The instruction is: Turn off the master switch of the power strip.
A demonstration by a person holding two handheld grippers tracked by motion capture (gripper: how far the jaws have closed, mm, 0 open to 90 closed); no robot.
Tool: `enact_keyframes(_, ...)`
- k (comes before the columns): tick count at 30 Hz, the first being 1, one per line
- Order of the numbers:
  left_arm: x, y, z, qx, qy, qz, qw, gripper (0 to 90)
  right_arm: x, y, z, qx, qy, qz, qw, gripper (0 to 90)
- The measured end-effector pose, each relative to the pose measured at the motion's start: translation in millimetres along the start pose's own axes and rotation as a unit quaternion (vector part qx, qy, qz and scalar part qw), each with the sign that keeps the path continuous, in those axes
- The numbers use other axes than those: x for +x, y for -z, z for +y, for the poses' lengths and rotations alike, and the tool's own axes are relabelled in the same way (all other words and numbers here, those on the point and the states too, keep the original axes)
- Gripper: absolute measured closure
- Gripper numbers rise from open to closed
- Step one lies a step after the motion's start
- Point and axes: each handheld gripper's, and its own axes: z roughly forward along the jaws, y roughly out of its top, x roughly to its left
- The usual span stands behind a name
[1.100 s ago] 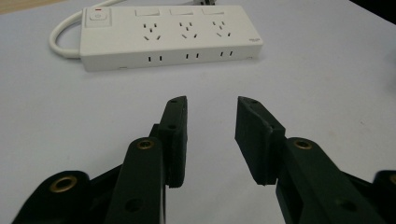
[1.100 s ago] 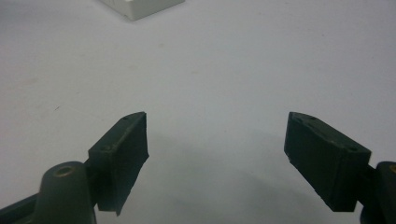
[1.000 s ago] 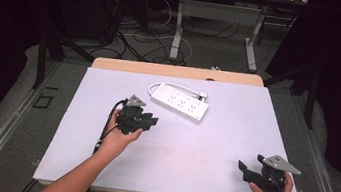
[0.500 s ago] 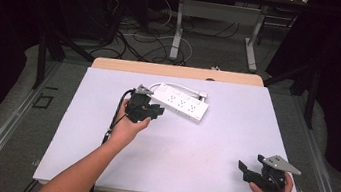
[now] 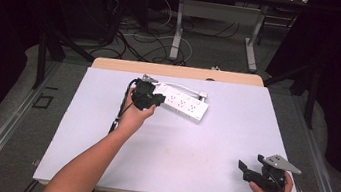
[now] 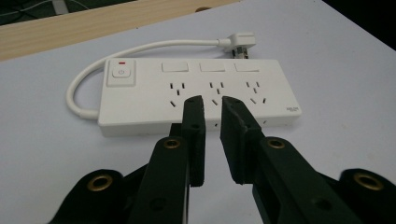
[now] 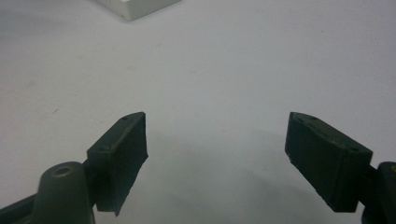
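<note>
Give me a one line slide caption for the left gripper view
Left gripper, jaws nearly closed, poised at the near edge of a white power strip lying on the table.

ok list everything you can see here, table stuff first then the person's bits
power strip: 1, white, far middle of the table, three socket sets and a switch with a red mark
power strip cord and plug: 1, white, looped behind the strip, plug lying loose
table: 1, pale top with a wooden far edge
floor cables: several, dark and white, beyond the table
left gripper: 1, black, jaws nearly closed, at the strip's near edge
right gripper: 1, black, jaws wide, near right corner
forearms: 2, bottom edge
</note>
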Motion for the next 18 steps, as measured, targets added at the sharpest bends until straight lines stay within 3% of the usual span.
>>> enact_keyframes(6, 6.4, -5.3, 6.5, -0.005, 0.011, 0.010, 0.9999, 85.5, 2.9, -1.7, 1.0, 0.000, 0.001, -0.001, 1.0000, 20.4)
enact_keyframes(11, 11.3, -9.6, 12.8, -0.002, 0.017, 0.030, 0.9994, 88.6, 2.8, -1.8, 0.9, 0.001, -0.001, 0.000, 1.0000, 20.4)
enact_keyframes(12, 12.4, -10.7, 14.7, -0.004, 0.019, 0.031, 0.9993, 89.0, 2.6, 0.1, 1.8, 0.010, -0.002, 0.003, 0.9999, 20.4)
enact_keyframes(18, 16.4, -14.7, 25.3, 0.005, 0.020, 0.036, 0.9991, 89.8, 2.9, 1.3, 2.3, 0.000, 0.001, 0.005, 1.0000, 20.4)
